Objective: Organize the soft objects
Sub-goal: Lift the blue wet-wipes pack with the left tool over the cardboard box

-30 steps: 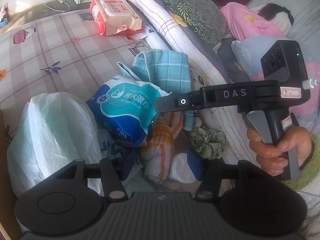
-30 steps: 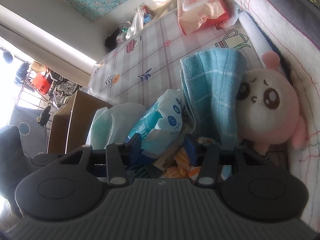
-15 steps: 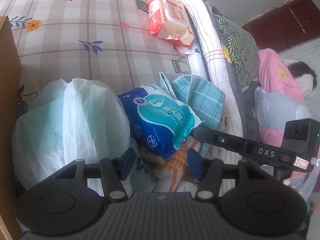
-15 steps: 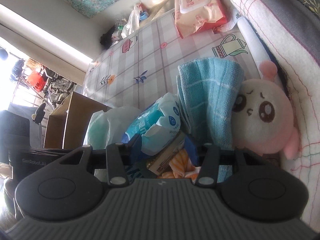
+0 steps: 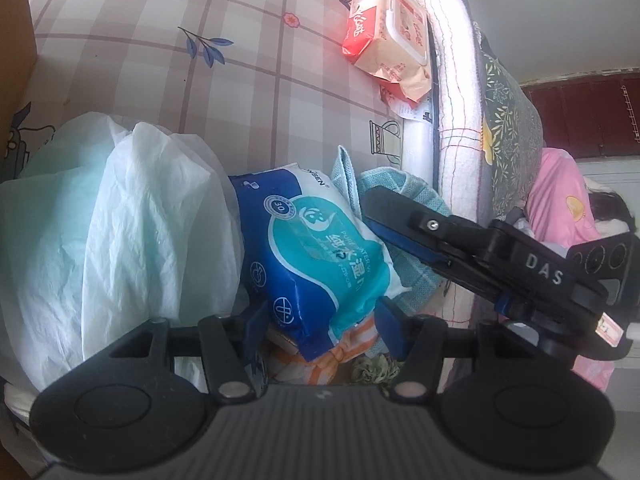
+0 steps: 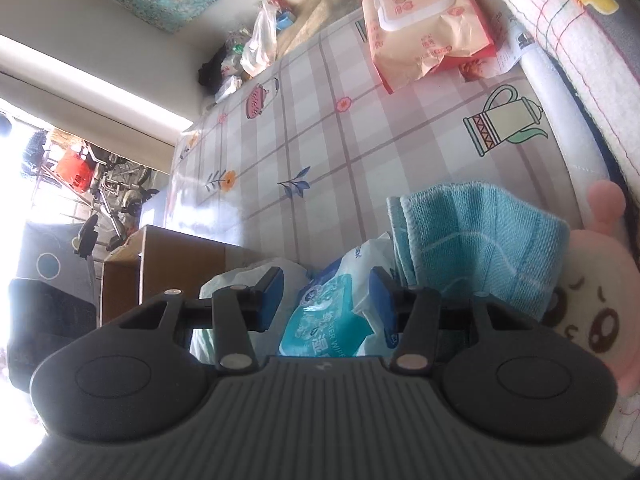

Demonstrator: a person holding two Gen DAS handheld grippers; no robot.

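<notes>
Nearing wipes pack (image 5: pixel 320 256), rolled since earlier.

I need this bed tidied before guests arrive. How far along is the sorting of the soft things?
Nothing looks sorted yet: the blue wet-wipes pack, teal towel, white plastic bag, orange striped cloth and pink plush toy sit heaped together by the folded quilt. In hand: nothing; the left gripper and right gripper both hover open around the wipes pack. All the sorting remains, including the red wipes pack lying apart.
</notes>
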